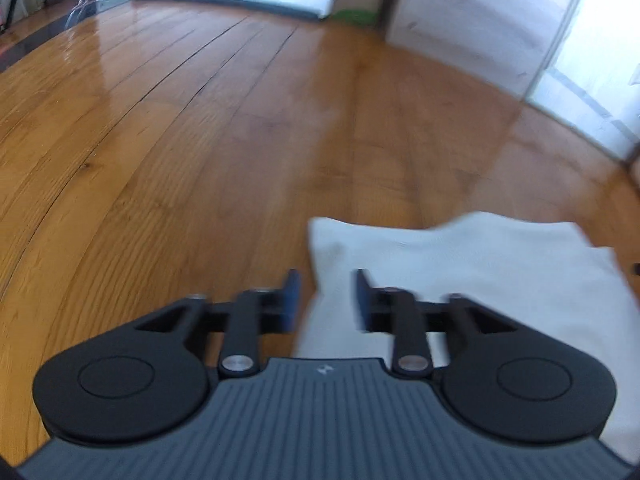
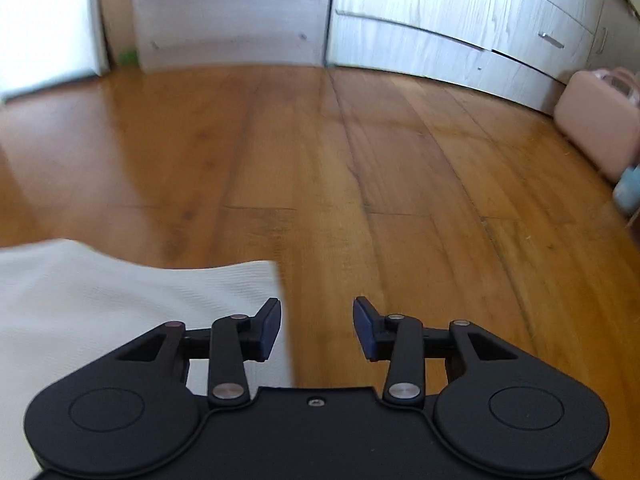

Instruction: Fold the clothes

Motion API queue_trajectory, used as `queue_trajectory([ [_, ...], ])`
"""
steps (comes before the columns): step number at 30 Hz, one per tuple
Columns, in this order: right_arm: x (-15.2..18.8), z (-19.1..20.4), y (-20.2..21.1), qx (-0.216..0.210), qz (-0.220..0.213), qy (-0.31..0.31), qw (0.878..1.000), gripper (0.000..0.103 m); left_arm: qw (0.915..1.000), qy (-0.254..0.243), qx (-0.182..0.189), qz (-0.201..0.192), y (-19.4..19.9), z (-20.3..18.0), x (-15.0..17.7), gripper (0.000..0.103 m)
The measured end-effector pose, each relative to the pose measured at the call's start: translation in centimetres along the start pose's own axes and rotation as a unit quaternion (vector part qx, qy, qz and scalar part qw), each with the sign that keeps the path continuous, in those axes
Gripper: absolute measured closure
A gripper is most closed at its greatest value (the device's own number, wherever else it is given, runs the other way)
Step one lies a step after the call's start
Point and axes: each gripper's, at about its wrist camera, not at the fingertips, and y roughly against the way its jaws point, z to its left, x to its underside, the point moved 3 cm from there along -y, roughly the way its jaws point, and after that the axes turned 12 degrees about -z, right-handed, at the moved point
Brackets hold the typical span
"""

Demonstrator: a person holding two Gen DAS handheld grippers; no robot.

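Observation:
A white folded cloth (image 1: 460, 264) lies flat on the wooden floor (image 1: 180, 140). In the left wrist view it fills the lower right, and my left gripper (image 1: 327, 300) hovers open over its left edge with nothing between its blue pads. In the right wrist view the same cloth (image 2: 100, 304) lies at the lower left. My right gripper (image 2: 316, 330) stands open above the cloth's right edge, over bare floor (image 2: 360, 160), holding nothing. The frames are blurred by motion.
White cabinets with drawers (image 2: 440, 32) line the far wall. A pink case (image 2: 596, 128) and a pale blue object (image 2: 628, 192) sit at the right. White panels (image 1: 480, 20) and a glass door (image 1: 592, 60) stand at the back of the left view.

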Motion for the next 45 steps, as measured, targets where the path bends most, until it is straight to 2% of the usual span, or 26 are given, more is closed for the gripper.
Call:
queue_trajectory([
  [1, 0.6, -0.2, 1.2, -0.014, 0.004, -0.025, 1.000, 0.049, 1.0000, 0.002, 0.007, -0.002, 1.6, -0.5, 0.6, 0.033],
  [2, 1.2, -0.5, 2.6, -0.033, 0.008, -0.050, 0.998, 0.048, 1.0000, 0.002, 0.009, 0.003, 3.1, -0.9, 1.4, 0.030],
  [4, 3.2, -1.0, 5.7, -0.087, 0.016, -0.096, 0.991, 0.047, 0.9998, 0.005, 0.013, 0.016, 5.8, -1.5, 3.1, 0.030],
  [7, 6.4, -1.4, 9.4, -0.138, 0.049, -0.107, 0.983, 0.047, 0.9983, 0.020, 0.015, 0.053, 7.9, -1.5, 5.7, 0.030],
  [9, 8.2, -2.0, 11.6, -0.148, 0.056, -0.096, 0.983, 0.047, 0.9968, 0.033, 0.013, 0.072, 9.1, -1.2, 7.5, 0.030],
  [12, 10.0, -3.4, 14.8, -0.129, 0.040, -0.088, 0.987, 0.047, 0.9960, 0.069, 0.002, 0.056, 11.6, 0.3, 9.1, 0.030],
  [13, 10.4, -4.1, 15.3, -0.128, 0.037, -0.096, 0.986, 0.044, 0.9952, 0.083, 0.004, 0.052, 12.3, 0.8, 9.6, 0.030],
  [14, 10.8, -4.9, 15.9, -0.127, 0.033, -0.104, 0.986, 0.036, 0.9938, 0.098, 0.013, 0.050, 12.8, 1.2, 10.1, 0.030],
  [15, 11.3, -5.5, 16.3, -0.126, 0.031, -0.114, 0.985, 0.034, 0.9921, 0.114, 0.021, 0.048, 13.3, 1.6, 10.6, 0.030],
  [18, 12.9, -6.8, 16.5, -0.133, 0.032, -0.160, 0.978, 0.034, 0.9869, 0.148, 0.049, 0.043, 14.0, 2.2, 11.7, 0.030],
  [19, 13.2, -6.9, 16.0, -0.146, 0.027, -0.171, 0.974, 0.051, 0.9860, 0.150, 0.059, 0.041, 13.8, 2.1, 12.1, 0.030],
  [20, 13.4, -6.7, 15.8, -0.157, 0.018, -0.173, 0.972, 0.100, 0.9853, 0.152, 0.067, 0.040, 13.6, 2.0, 12.4, 0.032],
  [21, 13.1, -6.2, 15.9, -0.158, 0.005, -0.164, 0.974, 0.097, 0.9846, 0.154, 0.074, 0.038, 13.3, 2.0, 12.7, 0.036],
  [23, 12.0, -5.4, 17.8, -0.150, -0.052, -0.144, 0.977, 0.098, 0.9836, 0.154, 0.084, 0.043, 13.4, 1.4, 12.8, 0.100],
  [24, 11.4, -5.2, 18.9, -0.155, -0.079, -0.139, 0.975, 0.098, 0.9832, 0.154, 0.087, 0.047, 13.6, 1.0, 12.8, 0.100],
  [26, 10.8, -5.3, 20.2, -0.143, -0.099, -0.130, 0.976, 0.098, 0.9853, 0.139, 0.085, 0.050, 14.2, 0.2, 12.7, 0.100],
  [29, 12.2, -5.9, 19.3, -0.113, -0.074, -0.102, 0.986, 0.099, 0.9890, 0.117, 0.063, 0.065, 14.7, 0.1, 13.6, 0.100],
  [31, 13.3, -6.7, 18.7, -0.084, -0.047, -0.113, 0.989, 0.100, 0.9885, 0.119, 0.059, 0.071, 14.8, 0.1, 13.8, 0.100],
  [32, 13.3, -6.9, 18.9, -0.079, -0.044, -0.126, 0.988, 0.100, 0.9883, 0.122, 0.063, 0.067, 15.0, 0.0, 13.5, 0.100],
  [33, 12.8, -6.8, 20.0, -0.087, -0.059, -0.132, 0.986, 0.100, 0.9890, 0.119, 0.066, 0.059, 15.4, -0.2, 13.0, 0.100],
  [35, 12.0, -6.5, 21.7, -0.094, -0.073, -0.110, 0.987, 0.100, 0.9883, 0.128, 0.064, 0.054, 16.0, -0.4, 13.0, 0.100],
  [36, 12.1, -6.5, 21.8, -0.090, -0.066, -0.094, 0.989, 0.100, 0.9855, 0.145, 0.060, 0.065, 15.8, -0.2, 13.8, 0.100],
  [39, 14.7, -7.0, 19.5, -0.038, 0.005, -0.040, 0.998, 0.100, 0.9793, 0.171, 0.053, 0.093, 14.8, -0.1, 15.7, 0.100],
  [41, 15.3, -8.0, 19.6, -0.001, 0.022, -0.093, 0.995, 0.096, 0.9769, 0.182, 0.049, 0.100, 14.9, -0.2, 16.0, 0.098],
  [43, 15.6, -9.2, 20.6, 0.014, 0.018, -0.174, 0.984, 0.088, 0.9751, 0.192, 0.045, 0.101, 15.3, -0.3, 15.7, 0.098],
  [45, 16.0, -9.7, 21.3, -0.001, 0.025, -0.218, 0.976, 0.068, 0.9732, 0.202, 0.041, 0.102, 15.7, -0.4, 15.5, 0.096],
])
